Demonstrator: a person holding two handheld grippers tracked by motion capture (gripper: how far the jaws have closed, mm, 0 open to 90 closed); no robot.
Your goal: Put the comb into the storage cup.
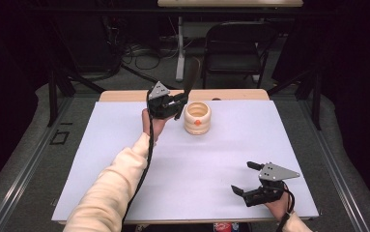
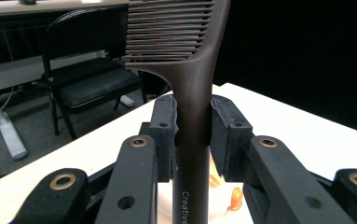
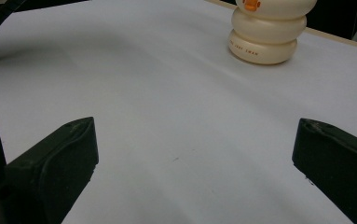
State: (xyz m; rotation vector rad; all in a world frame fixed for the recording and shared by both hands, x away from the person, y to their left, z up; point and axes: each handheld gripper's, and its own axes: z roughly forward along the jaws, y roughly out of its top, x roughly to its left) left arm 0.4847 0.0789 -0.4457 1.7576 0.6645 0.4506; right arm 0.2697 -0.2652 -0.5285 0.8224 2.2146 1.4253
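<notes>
My left gripper (image 1: 178, 102) hovers at the far middle of the table, shut on the handle of a dark brown comb (image 1: 191, 76) that stands upright with its teeth end up. In the left gripper view both pads clamp the comb (image 2: 192, 70) at the top of its handle, with my left gripper (image 2: 192, 122) pointing toward the far edge. Just right of it stands a cream ribbed holder (image 1: 197, 117) with an orange duck mark, seen also as the holder (image 3: 264, 32) across the table. My right gripper (image 1: 243, 177) rests near the front right, open, nothing between its jaws (image 3: 195, 154).
A white sheet (image 1: 124, 159) covers the table. Behind the far edge stand a black folding chair (image 1: 233, 46) and a white desk leg (image 1: 180, 48), with cables on the floor. Dark frame rails run along both sides.
</notes>
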